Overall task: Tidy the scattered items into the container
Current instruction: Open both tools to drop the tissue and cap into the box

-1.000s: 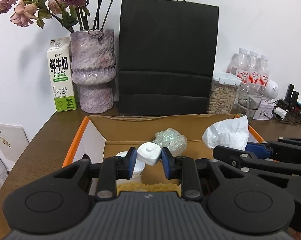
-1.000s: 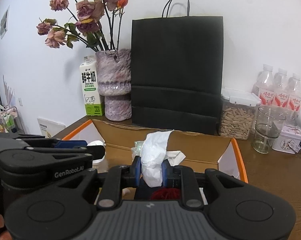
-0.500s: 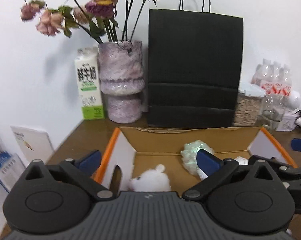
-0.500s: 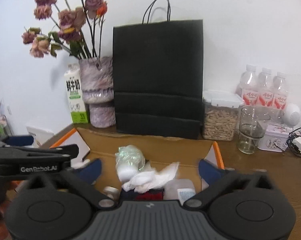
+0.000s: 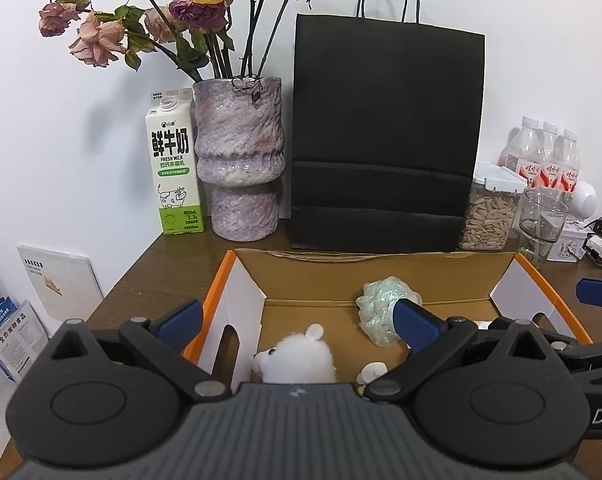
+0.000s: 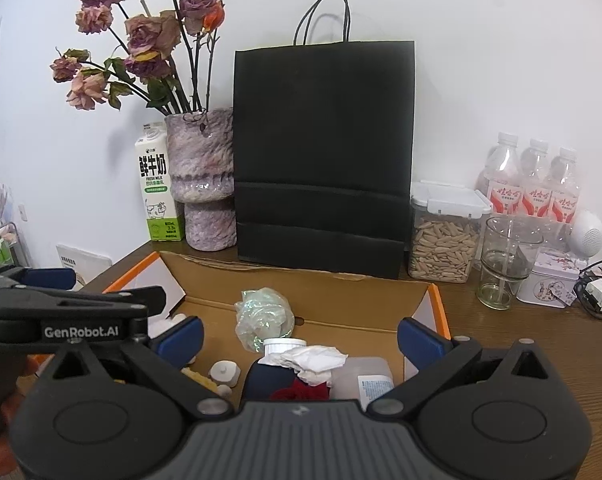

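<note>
An open cardboard box (image 5: 381,280) with orange-edged flaps sits on the wooden table; it also shows in the right wrist view (image 6: 341,288). Inside lie an iridescent plastic wad (image 5: 377,312), a white plush toy (image 5: 301,360), a crumpled tissue (image 6: 313,362), a white-capped jar (image 6: 221,372), a clear bottle (image 6: 365,380) and something red (image 6: 301,390). My left gripper (image 5: 297,320) is open and empty above the box's left side. My right gripper (image 6: 299,338) is open and empty above the box's middle.
Behind the box stand a black paper bag (image 5: 385,140), a purple vase of dried roses (image 5: 237,160) and a milk carton (image 5: 173,164). A seed jar (image 6: 441,236), a glass (image 6: 505,264), water bottles (image 6: 533,184) and cables (image 6: 597,292) are at the right.
Both grippers opened. The left let go of the white-capped jar, the right let go of the tissue; both now lie in the box. Both grippers drew back and up.
</note>
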Demonstrator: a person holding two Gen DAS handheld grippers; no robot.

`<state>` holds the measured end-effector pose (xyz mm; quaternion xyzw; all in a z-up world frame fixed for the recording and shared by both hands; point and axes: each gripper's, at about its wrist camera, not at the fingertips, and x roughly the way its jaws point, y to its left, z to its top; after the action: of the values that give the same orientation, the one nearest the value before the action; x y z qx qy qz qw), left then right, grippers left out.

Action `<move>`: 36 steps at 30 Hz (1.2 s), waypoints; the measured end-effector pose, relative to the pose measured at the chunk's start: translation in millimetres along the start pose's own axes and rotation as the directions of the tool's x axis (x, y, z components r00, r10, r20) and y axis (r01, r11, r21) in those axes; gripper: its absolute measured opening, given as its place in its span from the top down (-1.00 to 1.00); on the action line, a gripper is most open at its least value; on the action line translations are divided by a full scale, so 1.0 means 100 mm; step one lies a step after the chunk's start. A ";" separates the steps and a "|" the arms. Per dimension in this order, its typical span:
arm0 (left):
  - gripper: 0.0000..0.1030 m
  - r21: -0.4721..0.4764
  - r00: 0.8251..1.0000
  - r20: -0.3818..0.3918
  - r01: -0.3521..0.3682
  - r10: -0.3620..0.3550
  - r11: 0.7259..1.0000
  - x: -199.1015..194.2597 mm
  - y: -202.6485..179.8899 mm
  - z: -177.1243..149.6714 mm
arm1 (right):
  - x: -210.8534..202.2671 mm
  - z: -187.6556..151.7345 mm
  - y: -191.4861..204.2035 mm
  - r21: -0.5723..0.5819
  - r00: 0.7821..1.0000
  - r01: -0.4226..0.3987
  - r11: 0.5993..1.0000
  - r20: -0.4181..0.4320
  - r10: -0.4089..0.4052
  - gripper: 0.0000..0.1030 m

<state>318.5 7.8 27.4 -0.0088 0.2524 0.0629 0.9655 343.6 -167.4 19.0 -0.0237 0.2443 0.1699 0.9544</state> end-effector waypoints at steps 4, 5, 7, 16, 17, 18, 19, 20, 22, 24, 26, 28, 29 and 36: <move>-1.00 0.000 1.000 0.001 0.000 0.000 1.000 0.00 0.00 0.00 | 0.00 0.00 0.00 -0.002 1.000 0.001 1.000 0.001 -0.001 -1.00; -1.00 0.001 1.000 0.002 0.001 -0.001 1.000 -0.01 0.00 0.00 | -0.01 0.00 0.00 -0.002 1.000 0.002 1.000 0.003 -0.002 -1.00; -1.00 0.004 1.000 0.005 0.000 0.000 1.000 -0.02 -0.01 -0.01 | -0.02 0.00 0.00 -0.004 1.000 0.006 1.000 0.005 -0.006 -1.00; -1.00 -0.005 1.000 0.020 0.006 -0.006 1.000 -0.14 -0.02 0.01 | -0.16 0.04 0.02 -0.013 0.999 0.014 1.000 0.035 -0.013 -1.00; -1.00 -0.004 1.000 0.024 0.006 -0.006 1.000 -0.17 -0.02 0.00 | -0.19 0.05 0.02 -0.014 0.999 0.013 1.000 0.039 -0.012 -1.00; -1.00 -0.002 1.000 0.027 0.008 -0.008 1.000 -0.20 -0.02 0.00 | -0.21 0.04 0.03 -0.016 0.999 0.011 1.000 0.042 -0.010 -1.00; -1.00 -0.002 1.000 0.028 0.010 -0.010 1.000 -0.23 -0.02 -0.01 | -0.25 0.04 0.04 -0.019 0.999 0.009 1.000 0.046 -0.008 -1.00; -1.00 -0.003 1.000 0.029 0.010 -0.010 1.000 -0.25 -0.01 -0.02 | -0.27 0.03 0.04 -0.020 0.999 0.008 1.000 0.048 -0.007 -1.00; -1.00 -0.006 1.000 0.029 0.012 -0.011 1.000 -0.31 0.00 -0.04 | -0.33 0.01 0.06 -0.020 0.999 0.002 1.000 0.049 -0.002 -1.00; -1.00 -0.007 0.999 0.028 0.015 -0.015 1.000 -0.36 0.01 -0.07 | -0.38 -0.01 0.07 -0.022 0.999 -0.002 1.000 0.050 0.003 -1.00; -1.00 -0.008 0.999 0.028 0.020 -0.019 1.000 -0.42 0.02 -0.09 | -0.44 -0.04 0.09 -0.027 0.999 -0.006 1.000 0.050 0.007 -1.00; -1.00 -0.012 0.999 0.028 0.019 -0.019 1.000 -0.48 0.04 -0.12 | -0.49 -0.07 0.10 -0.028 0.999 -0.009 1.000 0.048 0.010 -1.00; -1.00 -0.016 0.999 0.028 0.019 -0.018 1.000 -0.52 0.05 -0.13 | -0.51 -0.08 0.12 -0.028 0.999 -0.011 1.000 0.046 0.012 -1.00; -1.00 -0.022 0.999 0.025 0.023 -0.022 1.000 -0.72 0.06 -0.23 | -0.71 -0.20 0.17 -0.036 0.999 -0.017 0.999 0.038 0.018 -1.00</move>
<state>244.8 4.0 42.9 -0.0214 0.2397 0.0549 0.9691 270.8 -175.9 35.8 -0.0355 0.2229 0.1832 0.9568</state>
